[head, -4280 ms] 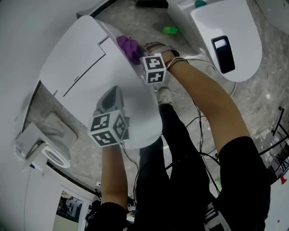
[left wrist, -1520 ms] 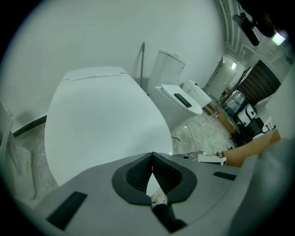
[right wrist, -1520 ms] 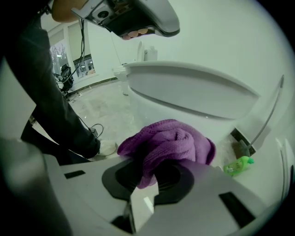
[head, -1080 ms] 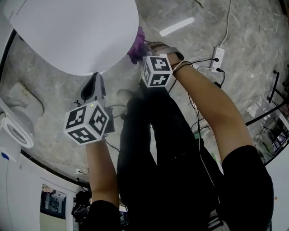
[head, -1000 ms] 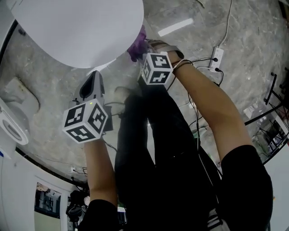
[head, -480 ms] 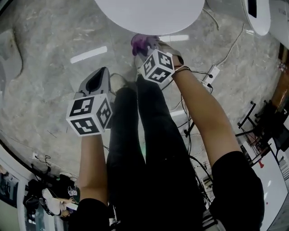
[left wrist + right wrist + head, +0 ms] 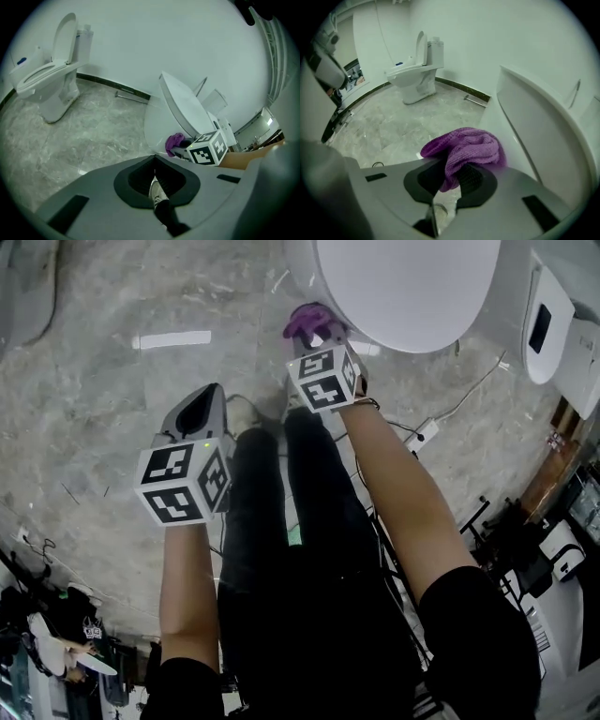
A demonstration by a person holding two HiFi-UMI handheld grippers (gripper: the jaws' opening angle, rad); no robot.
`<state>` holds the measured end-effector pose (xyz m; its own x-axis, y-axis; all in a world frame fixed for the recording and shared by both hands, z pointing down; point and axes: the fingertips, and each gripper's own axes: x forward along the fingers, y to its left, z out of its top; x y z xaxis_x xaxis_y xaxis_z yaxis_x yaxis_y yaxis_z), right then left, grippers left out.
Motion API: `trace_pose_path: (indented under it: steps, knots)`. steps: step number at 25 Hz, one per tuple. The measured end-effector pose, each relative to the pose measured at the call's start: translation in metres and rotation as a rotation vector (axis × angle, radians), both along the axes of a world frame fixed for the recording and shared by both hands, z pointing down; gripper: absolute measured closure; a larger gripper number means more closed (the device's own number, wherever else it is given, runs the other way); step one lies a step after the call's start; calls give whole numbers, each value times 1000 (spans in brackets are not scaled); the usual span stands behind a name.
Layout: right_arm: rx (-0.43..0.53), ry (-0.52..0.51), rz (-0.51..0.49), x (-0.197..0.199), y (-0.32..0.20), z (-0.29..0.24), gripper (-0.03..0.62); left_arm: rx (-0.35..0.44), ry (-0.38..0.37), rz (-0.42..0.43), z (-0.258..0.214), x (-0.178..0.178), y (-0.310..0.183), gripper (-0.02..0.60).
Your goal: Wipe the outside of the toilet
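The white toilet [image 7: 403, 287] fills the top of the head view, lid down. My right gripper [image 7: 314, 334] is shut on a purple cloth [image 7: 309, 320], which presses against the bowl's outer side below the rim. In the right gripper view the cloth [image 7: 468, 150] bulges out of the right gripper [image 7: 452, 176] against the toilet's curved wall [image 7: 534, 126]. My left gripper [image 7: 202, 404] hangs shut and empty over the floor, apart from the toilet. From the left gripper [image 7: 154, 176] I see the toilet [image 7: 183, 112], the cloth [image 7: 175, 142] and the other gripper's marker cube [image 7: 208, 147].
A second toilet [image 7: 51, 84] stands by the far wall across the grey marble floor [image 7: 112, 381]. A power strip [image 7: 422, 432] and cables lie on the floor to the right. Another white fixture [image 7: 548, 324] stands at the far right. My legs and a shoe [image 7: 157, 194] are below.
The head view has swung, so the toilet now sits at the upper right instead of the upper left. The right gripper carried the cloth round the bowl's front edge. The left gripper stayed off it.
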<state>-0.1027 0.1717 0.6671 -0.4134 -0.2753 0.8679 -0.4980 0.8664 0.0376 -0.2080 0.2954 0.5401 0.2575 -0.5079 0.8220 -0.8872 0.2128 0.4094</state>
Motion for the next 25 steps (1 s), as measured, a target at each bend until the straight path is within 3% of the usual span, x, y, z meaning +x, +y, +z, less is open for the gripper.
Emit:
trace_pose_path:
  steps: [5, 11, 18, 25]
  knots:
    - [32, -13, 104, -23, -14, -8, 533, -2, 22, -24, 1, -23, 9, 572]
    - [88, -45, 194, -47, -30, -24, 533, 4, 23, 6, -2, -44, 9, 572]
    - [95, -99, 363, -73, -65, -31, 533, 0, -5, -3, -3, -86, -12, 572]
    - [87, -118, 492, -92, -99, -29, 533, 0, -8, 15, 3, -106, -65, 572]
